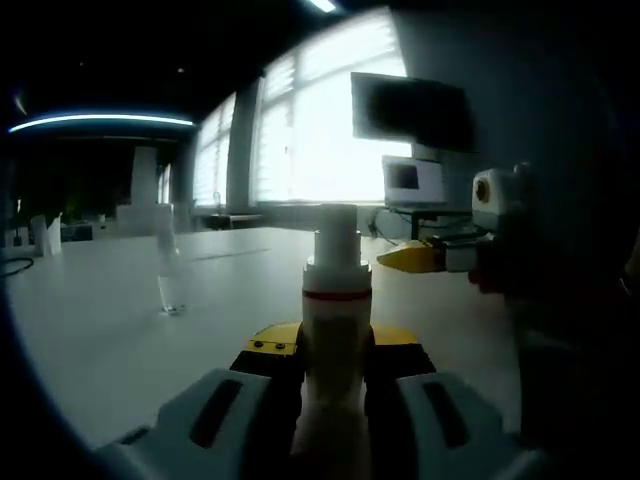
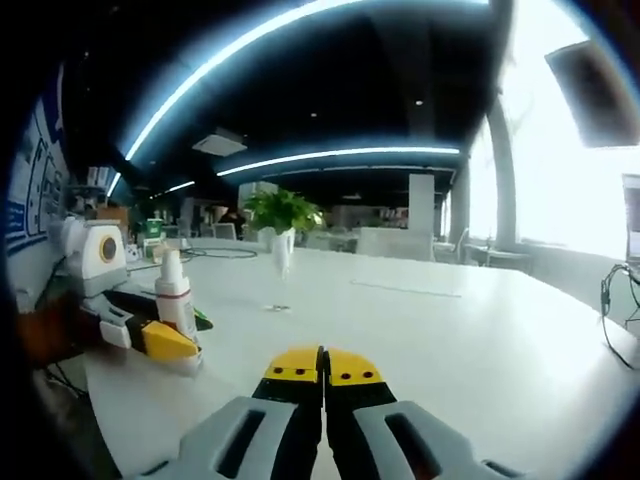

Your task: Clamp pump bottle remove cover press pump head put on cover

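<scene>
Left gripper view has the left gripper (image 1: pixel 335 375) clamped on the upright white plastic pump bottle (image 1: pixel 336 320), cover off on the far table. Right gripper (image 2: pixel 323 385), jaws together, sits right of the bottle, free to press.

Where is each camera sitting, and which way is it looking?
Left gripper view: rides the left hand-held gripper, looking along jaws clamped on the pump bottle toward bright windows; the right hand-held gripper shows too.
Right gripper view: rides the right hand-held gripper, jaws shut, looking across the white table toward a plant.
Shared: bottle, table, clear cover standing alone.
</scene>
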### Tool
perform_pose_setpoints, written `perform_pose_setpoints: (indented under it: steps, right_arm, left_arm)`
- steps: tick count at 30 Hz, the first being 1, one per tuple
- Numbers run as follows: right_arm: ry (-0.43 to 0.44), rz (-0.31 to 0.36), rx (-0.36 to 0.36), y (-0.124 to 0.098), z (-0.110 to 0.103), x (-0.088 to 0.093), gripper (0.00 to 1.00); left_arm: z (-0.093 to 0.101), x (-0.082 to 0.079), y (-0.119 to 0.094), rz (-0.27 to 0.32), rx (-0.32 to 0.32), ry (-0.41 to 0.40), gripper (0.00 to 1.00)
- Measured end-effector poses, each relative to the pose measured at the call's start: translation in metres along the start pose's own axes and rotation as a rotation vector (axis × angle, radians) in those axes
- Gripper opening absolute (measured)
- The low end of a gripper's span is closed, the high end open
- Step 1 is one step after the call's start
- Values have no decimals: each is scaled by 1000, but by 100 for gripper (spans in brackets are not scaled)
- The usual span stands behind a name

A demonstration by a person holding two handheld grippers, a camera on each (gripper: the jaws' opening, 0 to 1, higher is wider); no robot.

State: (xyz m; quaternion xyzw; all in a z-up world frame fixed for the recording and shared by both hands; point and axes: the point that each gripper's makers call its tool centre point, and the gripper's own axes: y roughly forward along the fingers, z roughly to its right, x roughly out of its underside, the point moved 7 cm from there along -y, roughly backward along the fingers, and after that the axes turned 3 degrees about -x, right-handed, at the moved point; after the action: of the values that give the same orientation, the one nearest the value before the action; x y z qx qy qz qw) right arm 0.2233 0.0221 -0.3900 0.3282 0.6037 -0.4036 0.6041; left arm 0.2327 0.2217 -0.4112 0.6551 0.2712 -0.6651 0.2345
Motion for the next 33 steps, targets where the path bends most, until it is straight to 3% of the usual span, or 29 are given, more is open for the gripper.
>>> perform_pose_setpoints:
  steps: [33]
  right_arm:
    - [34, -15, 7, -18, 1, 21, 0]
  left_arm:
    - [0, 0, 0, 0, 0, -1, 14]
